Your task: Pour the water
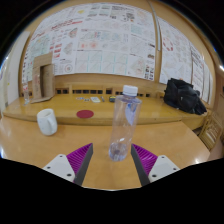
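Note:
A clear plastic water bottle (123,122) with a white cap stands upright on the wooden table (40,155). Its base sits between my two fingers, with a gap on each side. My gripper (112,158) is open, and its purple pads (79,157) flank the bottle's foot. A white cup (47,122) stands on the table to the left, well beyond the left finger.
A small dark red disc (85,114) lies on the table behind the bottle. A black bag (184,96) rests at the far right on a bench. Posters (100,40) cover the back wall. A brown panel (41,80) leans at the left.

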Motion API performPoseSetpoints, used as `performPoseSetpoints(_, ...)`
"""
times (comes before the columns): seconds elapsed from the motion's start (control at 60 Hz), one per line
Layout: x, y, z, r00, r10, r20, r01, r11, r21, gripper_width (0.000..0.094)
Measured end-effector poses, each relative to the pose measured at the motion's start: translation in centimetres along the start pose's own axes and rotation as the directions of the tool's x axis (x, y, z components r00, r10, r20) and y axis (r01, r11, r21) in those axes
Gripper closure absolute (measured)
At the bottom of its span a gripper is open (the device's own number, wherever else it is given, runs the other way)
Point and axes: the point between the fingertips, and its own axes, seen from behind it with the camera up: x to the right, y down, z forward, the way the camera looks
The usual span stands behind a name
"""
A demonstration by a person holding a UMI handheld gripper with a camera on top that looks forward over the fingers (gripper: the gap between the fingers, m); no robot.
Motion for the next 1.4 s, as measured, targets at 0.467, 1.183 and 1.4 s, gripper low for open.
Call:
performPoseSetpoints(0.467,2.2,-3.2,10.3,1.000,0.005,0.012,-0.006,0.995,0.099,0.0509)
performPoseSetpoints(1.183,-5.2,-27.9,4.8,0.096,-0.791,-0.605,0.981,0.180,-0.080,0.0588)
performPoseSetpoints(1.4,-14.7,-27.1,9.4,-0.381,-0.762,-0.524,0.924,-0.338,-0.180,0.0589)
